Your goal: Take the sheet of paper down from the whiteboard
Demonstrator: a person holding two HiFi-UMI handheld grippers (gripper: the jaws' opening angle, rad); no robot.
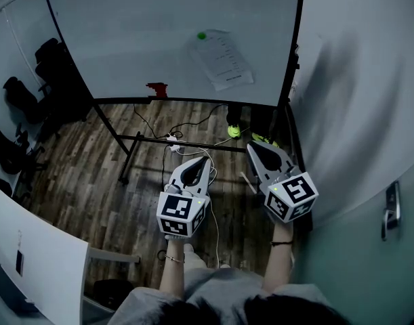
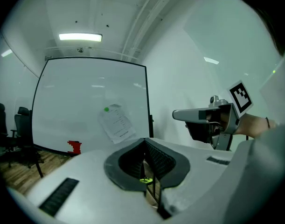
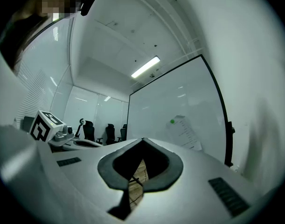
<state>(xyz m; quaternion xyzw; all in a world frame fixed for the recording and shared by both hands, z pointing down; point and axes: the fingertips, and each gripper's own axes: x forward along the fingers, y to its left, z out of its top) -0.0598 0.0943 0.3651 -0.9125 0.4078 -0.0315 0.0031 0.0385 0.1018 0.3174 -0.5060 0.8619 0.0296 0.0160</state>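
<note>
A white sheet of paper (image 1: 223, 59) hangs tilted on the whiteboard (image 1: 125, 39), pinned at its top corner by a green magnet (image 1: 202, 36). Both grippers are held level well short of the board, side by side. My left gripper (image 1: 207, 158) is shut with nothing in it, its tips meeting in the left gripper view (image 2: 144, 140); there the paper (image 2: 116, 122) shows ahead, slightly left. My right gripper (image 1: 250, 145) also has its tips together and empty (image 3: 142, 139), with the paper (image 3: 185, 132) ahead to its right.
A red eraser (image 1: 156, 89) sits on the board's bottom ledge. The board's black stand foot (image 1: 129, 161), cables and a power strip (image 1: 171, 137) lie on the wood floor. Office chairs (image 1: 54, 59) stand left, a white wall (image 1: 356, 100) close on the right.
</note>
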